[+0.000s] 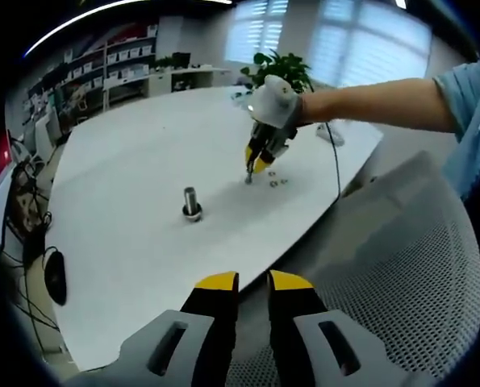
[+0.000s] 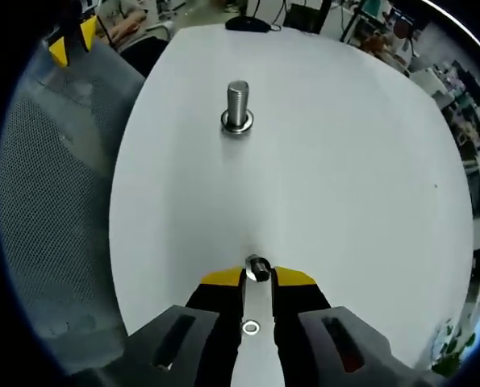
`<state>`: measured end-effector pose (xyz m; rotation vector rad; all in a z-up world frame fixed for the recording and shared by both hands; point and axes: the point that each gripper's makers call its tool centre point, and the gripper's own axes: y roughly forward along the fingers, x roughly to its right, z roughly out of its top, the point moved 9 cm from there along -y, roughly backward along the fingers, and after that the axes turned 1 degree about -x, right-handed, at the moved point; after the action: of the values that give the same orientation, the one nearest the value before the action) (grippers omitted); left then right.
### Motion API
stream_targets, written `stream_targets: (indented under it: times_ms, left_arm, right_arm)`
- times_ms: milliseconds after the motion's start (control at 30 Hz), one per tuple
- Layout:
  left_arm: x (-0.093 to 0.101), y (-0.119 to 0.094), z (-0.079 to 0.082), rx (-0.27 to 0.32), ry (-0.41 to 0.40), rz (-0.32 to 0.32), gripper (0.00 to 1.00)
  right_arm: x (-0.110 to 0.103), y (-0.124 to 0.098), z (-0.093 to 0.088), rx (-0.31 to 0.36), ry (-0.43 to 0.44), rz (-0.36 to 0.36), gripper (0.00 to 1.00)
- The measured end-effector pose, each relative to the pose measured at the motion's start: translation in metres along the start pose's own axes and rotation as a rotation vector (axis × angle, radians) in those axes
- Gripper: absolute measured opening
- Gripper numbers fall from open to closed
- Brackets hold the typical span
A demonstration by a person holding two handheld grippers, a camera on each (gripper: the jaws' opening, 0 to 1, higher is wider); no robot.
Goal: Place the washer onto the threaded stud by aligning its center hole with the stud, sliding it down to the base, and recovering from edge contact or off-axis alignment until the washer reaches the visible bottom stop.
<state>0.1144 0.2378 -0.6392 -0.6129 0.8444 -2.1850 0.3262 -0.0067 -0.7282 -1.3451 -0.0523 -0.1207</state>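
Early in the task: right gripper [image 2: 257, 276] down at the white table [image 2: 344, 161], jaws nearly closed on a small washer [image 2: 258, 268] pinched at the tips, apparently just picked up. Another washer [image 2: 250, 326] lying on the table between the jaws, farther back. Stud [image 2: 238, 103] upright on its base, well apart from the held washer. Left gripper [image 1: 252, 281] idle over a mesh chair [image 1: 401, 266], jaws slightly parted, holding nothing. Still ahead: carrying, aligning the hole, sliding down to the base.
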Motion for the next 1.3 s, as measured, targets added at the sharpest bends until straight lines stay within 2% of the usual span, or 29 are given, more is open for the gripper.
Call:
stream_targets:
  times_ms: [233,300,367,600,867,1067,1300]
  left_arm:
    - [0.0,0.0,0.0,-0.005,-0.002,0.003,0.12]
    - [0.0,0.0,-0.001,-0.006,-0.001,0.003,0.12]
    - [0.0,0.0,0.0,-0.004,-0.001,0.003,0.12]
    - [0.0,0.0,0.0,-0.005,0.001,0.002,0.12]
    - [0.0,0.001,0.0,-0.01,0.001,0.002,0.12]
    - [0.0,0.0,0.0,-0.008,0.0,0.004,0.12]
    - [0.0,0.0,0.0,-0.009,0.001,0.005,0.12]
  right_arm:
    - [-0.001,0.017,-0.003,-0.035,0.011,0.041,0.15]
    - [0.0,0.017,-0.005,-0.053,0.028,0.031,0.23]
    - [0.001,0.014,-0.006,-0.038,0.035,0.026,0.27]
    - [0.001,0.004,-0.025,-0.033,0.101,0.049,0.26]
    - [-0.016,0.002,-0.046,-0.031,0.143,0.092,0.26]
    - [-0.025,0.006,-0.054,-0.044,0.151,0.11,0.25]
    - [-0.028,0.009,-0.055,-0.05,0.149,0.109,0.24]
